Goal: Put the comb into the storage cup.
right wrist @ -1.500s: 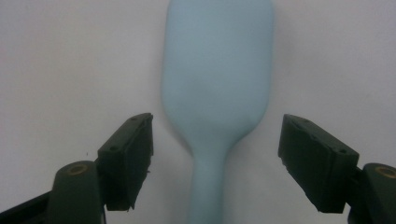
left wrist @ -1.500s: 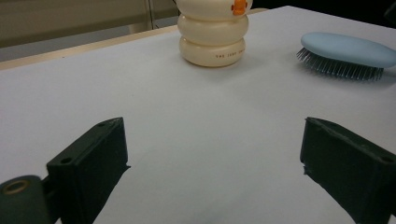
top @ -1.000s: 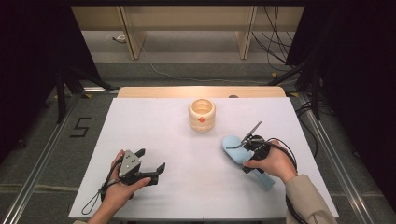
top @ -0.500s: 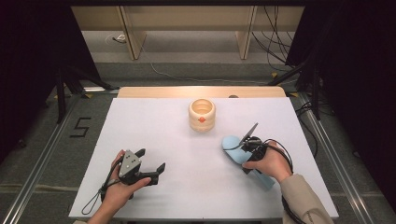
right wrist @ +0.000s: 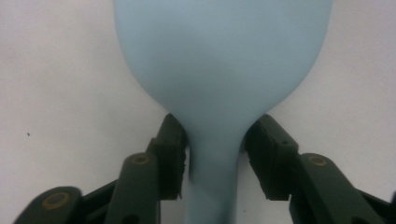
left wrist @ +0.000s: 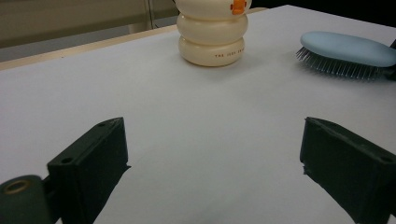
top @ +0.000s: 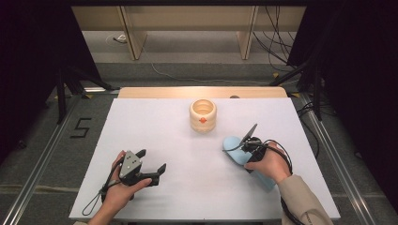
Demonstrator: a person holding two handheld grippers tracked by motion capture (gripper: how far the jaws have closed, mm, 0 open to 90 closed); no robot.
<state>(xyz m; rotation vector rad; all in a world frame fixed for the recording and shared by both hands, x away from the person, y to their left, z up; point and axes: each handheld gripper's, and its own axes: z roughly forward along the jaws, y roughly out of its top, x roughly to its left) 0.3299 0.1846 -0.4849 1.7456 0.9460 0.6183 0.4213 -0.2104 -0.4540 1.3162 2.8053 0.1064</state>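
1. There is one white table (top: 187,187), and it holds two things: one hairbrush and one pot.
2. The hairbrush (top: 233,145) is light blue. It lies flat on the table, bristles down, near the pot and a bit closer to the person than the pot is.
3. The pot (top: 203,115) is cream and round, with three fat rings and one small orange dot on its side. It stands upright near the far edge of the table, apart from the brush.
4. There are two grippers, one in each hand.
5. The right gripper (top: 244,149) is on the brush. Its jaws have just been closing, with the thin neck of the brush between them. In the right gripper view the two black jaws sit tight on both sides of the brush (right wrist: 219,70) where the wide head gets narrow, so it is grasping the brush.
6. The left gripper (top: 151,165) is well away from the brush, on the other side of the table from it. Its two jaws stand wide apart with just bare table between them, so it grasps nothing.
7. In the left gripper view the pot (left wrist: 212,32) is straight ahead and the brush (left wrist: 348,51) lies off to one side of it.
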